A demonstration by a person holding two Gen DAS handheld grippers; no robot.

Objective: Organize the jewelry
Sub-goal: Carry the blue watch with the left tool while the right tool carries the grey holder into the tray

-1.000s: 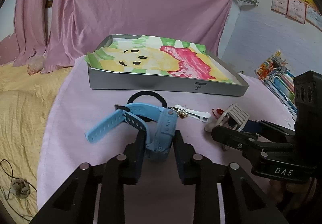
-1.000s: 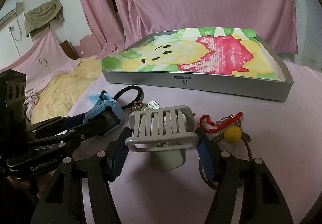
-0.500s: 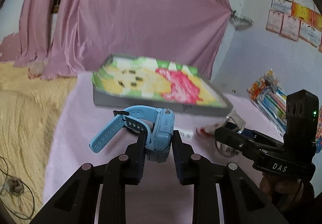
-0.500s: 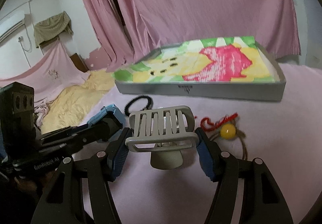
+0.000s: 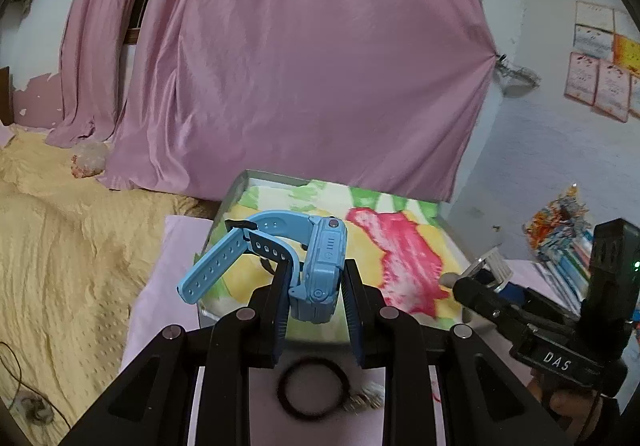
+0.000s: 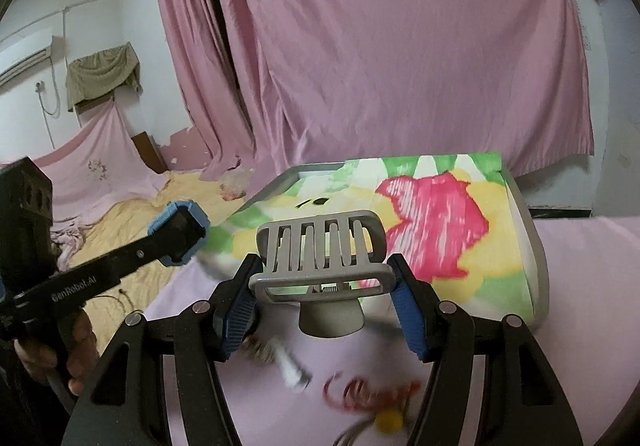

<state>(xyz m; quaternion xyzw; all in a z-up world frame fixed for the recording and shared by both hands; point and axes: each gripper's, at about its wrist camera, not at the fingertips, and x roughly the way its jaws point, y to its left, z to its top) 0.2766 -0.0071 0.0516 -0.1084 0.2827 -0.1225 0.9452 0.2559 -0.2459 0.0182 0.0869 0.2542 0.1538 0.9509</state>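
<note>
My left gripper (image 5: 316, 286) is shut on a blue watch (image 5: 320, 266) and holds it in the air over the near edge of the grey tray (image 5: 236, 193) lined with a bright cartoon print. The watch also shows in the right wrist view (image 6: 180, 234). My right gripper (image 6: 324, 286) is shut on a beige hair claw clip (image 6: 324, 258), held above the pink table in front of the tray (image 6: 532, 242). The clip shows in the left wrist view (image 5: 488, 266).
A black hair tie (image 5: 312, 390) lies on the pink cloth below my left gripper. A red bead string (image 6: 368, 394), a yellow ball tie (image 6: 388, 422) and a white clip (image 6: 292, 366) lie below my right gripper. A yellow blanket (image 5: 60, 266) is to the left.
Both grippers have lifted off the table with their items and moved forward toward the tray. The black hair tie and the small items stayed on the cloth.
</note>
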